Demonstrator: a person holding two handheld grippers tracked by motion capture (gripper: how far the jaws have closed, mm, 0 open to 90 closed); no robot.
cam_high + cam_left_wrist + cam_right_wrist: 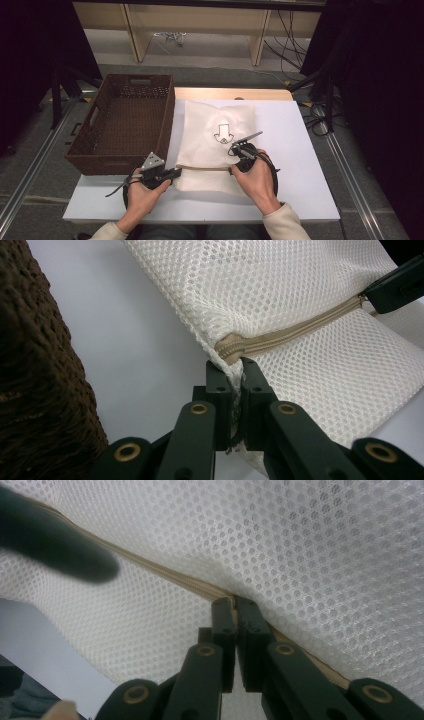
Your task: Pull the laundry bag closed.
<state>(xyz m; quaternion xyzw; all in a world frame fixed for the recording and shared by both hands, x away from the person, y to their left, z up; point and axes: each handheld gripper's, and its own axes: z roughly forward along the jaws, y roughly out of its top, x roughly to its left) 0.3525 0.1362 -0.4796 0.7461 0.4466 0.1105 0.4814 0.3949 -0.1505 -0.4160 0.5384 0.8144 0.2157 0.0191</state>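
Near the front edge of the white worktop (300, 190) lies a white mesh bag (215, 135), its beige zipper (205, 168) running along the side closest to me. I have my left gripper (172, 173) at the bag's front left corner, its jaws clamped on the mesh just where the zipper ends (235, 347). My right gripper (235, 170) sits at the other end of the zipper, jaws pressed together on the zipper (220, 592) itself; whether they pinch the pull tab or the tape, I cannot tell. The bag carries a small black outline print (222, 132) on its upper face. Just beside the bag, hanging over the worktop's left edge, stands a dark brown wicker basket (100, 145), close to my left hand (142, 192).
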